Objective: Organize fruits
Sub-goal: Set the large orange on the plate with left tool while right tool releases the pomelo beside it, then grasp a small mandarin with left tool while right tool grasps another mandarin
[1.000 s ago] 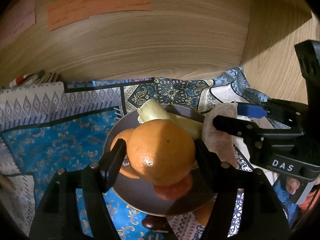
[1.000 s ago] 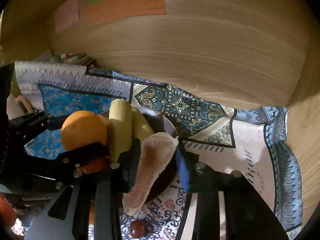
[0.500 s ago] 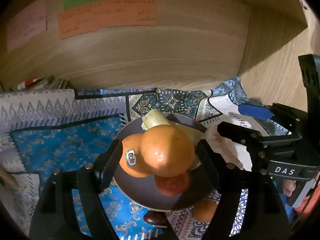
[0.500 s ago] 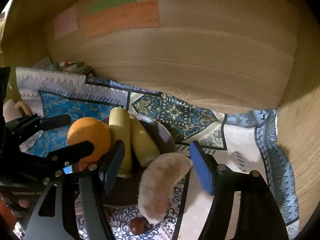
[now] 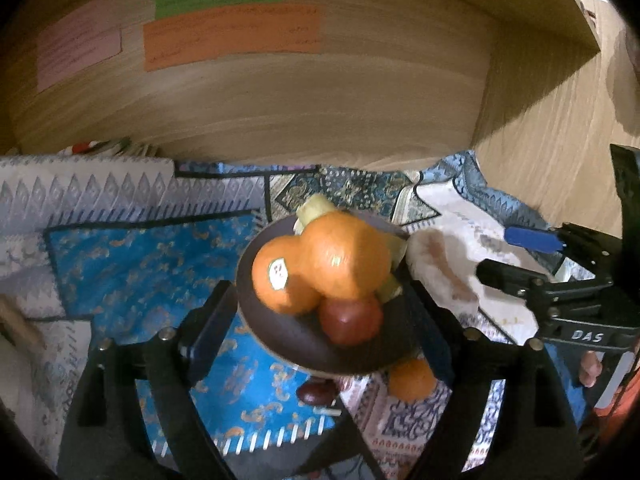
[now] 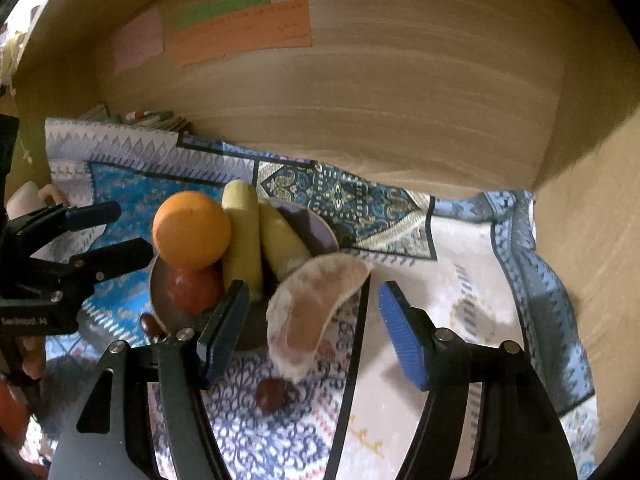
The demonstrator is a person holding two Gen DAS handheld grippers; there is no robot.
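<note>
patterned cloth (image 6: 352, 208), coloured paper notes (image 6: 244, 30), wooden wall (image 6: 400, 92)

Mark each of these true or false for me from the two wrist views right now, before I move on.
1. Two large oranges sit on the dark round plate. True.
2. The left gripper is clamped on an orange. False: its fingers stand apart, touching no fruit.
3. The pale crescent-shaped fruit slice lies fully on the plate. False: it hangs over the rim onto the patterned blue cloth.
4. Two yellow bananas lie on the plate. True.
5. The right gripper is shut. False: open.
</note>
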